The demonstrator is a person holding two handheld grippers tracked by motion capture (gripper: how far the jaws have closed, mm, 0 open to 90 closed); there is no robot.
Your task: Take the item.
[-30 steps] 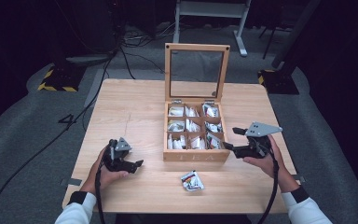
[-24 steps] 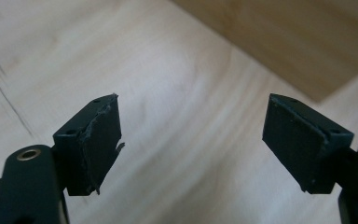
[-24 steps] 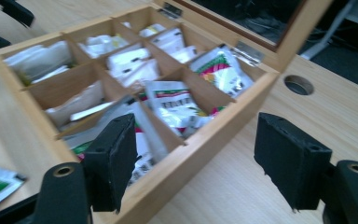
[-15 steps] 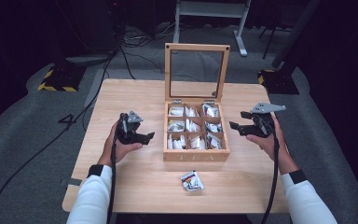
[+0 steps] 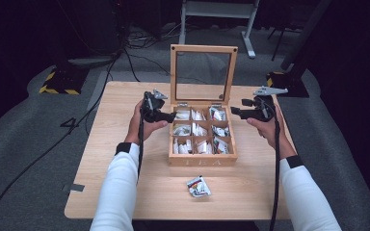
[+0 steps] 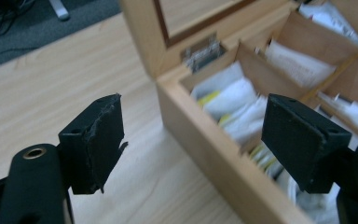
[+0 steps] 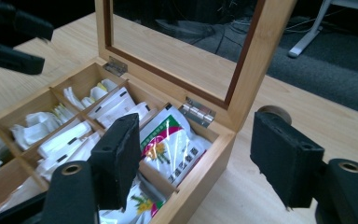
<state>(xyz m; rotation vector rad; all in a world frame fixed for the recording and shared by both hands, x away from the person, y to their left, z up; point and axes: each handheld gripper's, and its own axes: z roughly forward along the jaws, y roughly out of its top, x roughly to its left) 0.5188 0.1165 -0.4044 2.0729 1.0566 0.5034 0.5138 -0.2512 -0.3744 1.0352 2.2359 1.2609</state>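
Both hand-held grippers have risen toward the tea box's (image 5: 202, 161) back corners, left hand-held gripper (image 5: 169, 116) and right hand-held gripper (image 5: 234, 112) flanking it, jaws spread wide, empty.

The front wall of the wooden box (image 5: 203, 161) carries the word "TEA" in pale capital letters, seen in the high view. On the grey floor left of the table (image 5: 125, 96), a large dark "4" (image 5: 71, 125) is marked. The tea packet (image 7: 175, 151) in the right gripper view has dark printing, too small to read.
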